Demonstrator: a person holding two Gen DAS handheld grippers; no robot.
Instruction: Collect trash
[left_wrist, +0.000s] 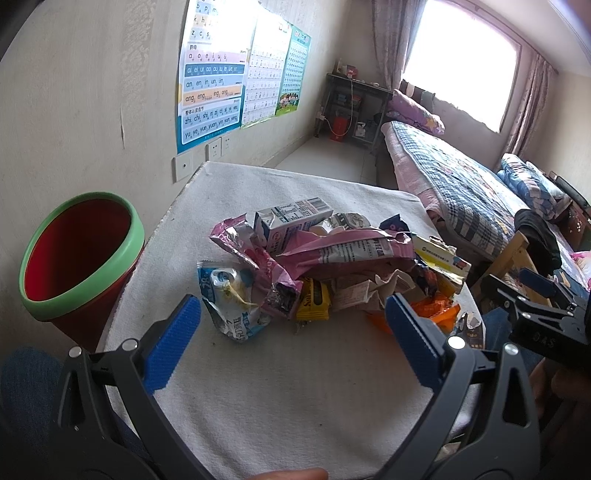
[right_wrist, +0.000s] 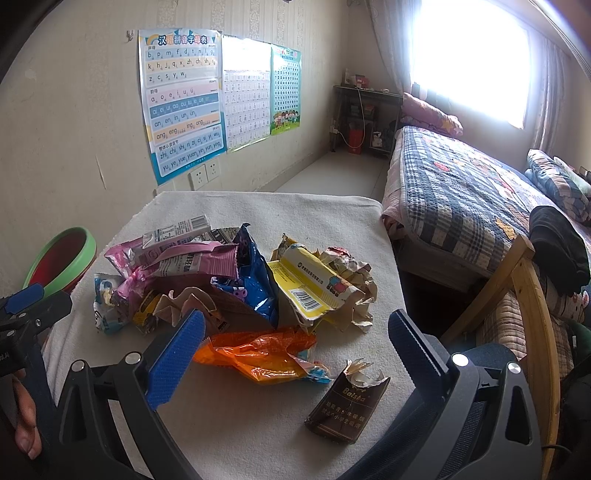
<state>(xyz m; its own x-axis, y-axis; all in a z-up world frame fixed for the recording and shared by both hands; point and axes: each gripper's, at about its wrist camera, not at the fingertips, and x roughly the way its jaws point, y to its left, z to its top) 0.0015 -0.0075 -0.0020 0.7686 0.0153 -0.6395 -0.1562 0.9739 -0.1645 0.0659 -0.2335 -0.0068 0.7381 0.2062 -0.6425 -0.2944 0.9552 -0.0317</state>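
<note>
- Nothing looks picked up yet: the trash pile sits mid-table, and the red bin stands off the table's left edge.
- Both the left gripper and right gripper gape wide, empty.
- Next, I'd guess: close on one wrapper and carry it left.
- Only the right view shows the brown packet by the near edge in full.

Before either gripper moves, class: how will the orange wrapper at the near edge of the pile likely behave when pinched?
The orange wrapper looks like thin, crinkled film, so probably floppy and very light. Its glossy surface may slip between the right gripper's open fingers. Lying flat on the white cloth, it should slide rather than roll.
</note>
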